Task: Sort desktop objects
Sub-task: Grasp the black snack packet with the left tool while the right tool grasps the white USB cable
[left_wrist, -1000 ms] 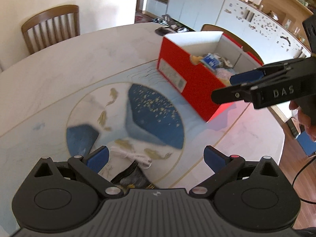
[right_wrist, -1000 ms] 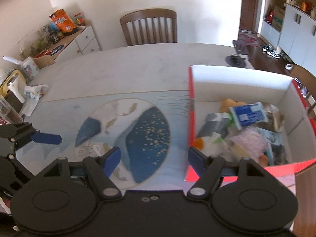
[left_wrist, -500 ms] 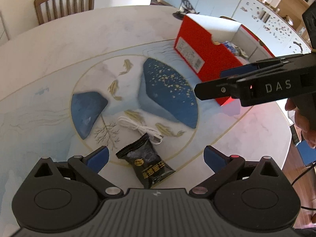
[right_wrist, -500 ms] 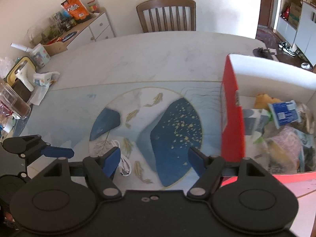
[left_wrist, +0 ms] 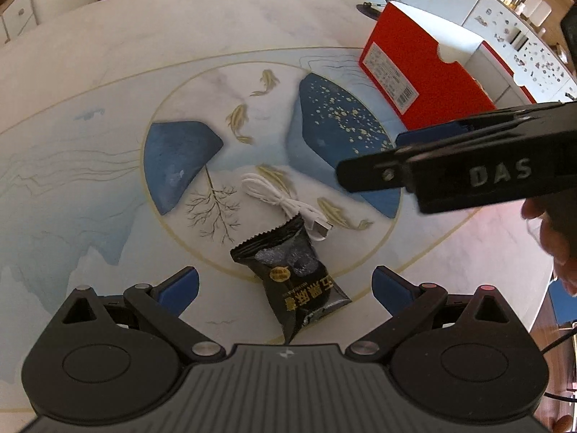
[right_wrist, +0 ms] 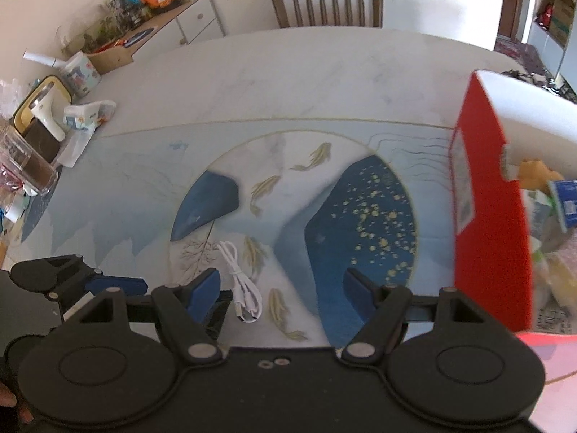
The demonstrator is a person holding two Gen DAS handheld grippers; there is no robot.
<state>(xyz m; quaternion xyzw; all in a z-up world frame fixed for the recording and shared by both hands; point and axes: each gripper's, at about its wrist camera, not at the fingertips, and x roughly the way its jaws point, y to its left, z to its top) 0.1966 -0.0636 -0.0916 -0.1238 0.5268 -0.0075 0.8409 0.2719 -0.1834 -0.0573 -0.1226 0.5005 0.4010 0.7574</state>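
A black snack packet lies on the painted table, between the tips of my open left gripper, which hangs above it without touching. A coiled white USB cable lies just beyond the packet, its plug by the packet's top edge. In the right wrist view the cable sits between the wide-open fingers of my right gripper, nearer the left finger; the packet is mostly hidden behind that finger. The red box with several sorted items stands at the right. The right gripper reaches in from the right in the left view.
The red box stands at the table's far right. A wooden chair is behind the table. Clutter of jars, a tissue pack and a tray crowds the table's left edge. A hand holds the right gripper.
Both grippers have sunk toward the table. The packet and cable have come into full view under the left gripper. The right gripper has swung left, away from the box, over the cable.
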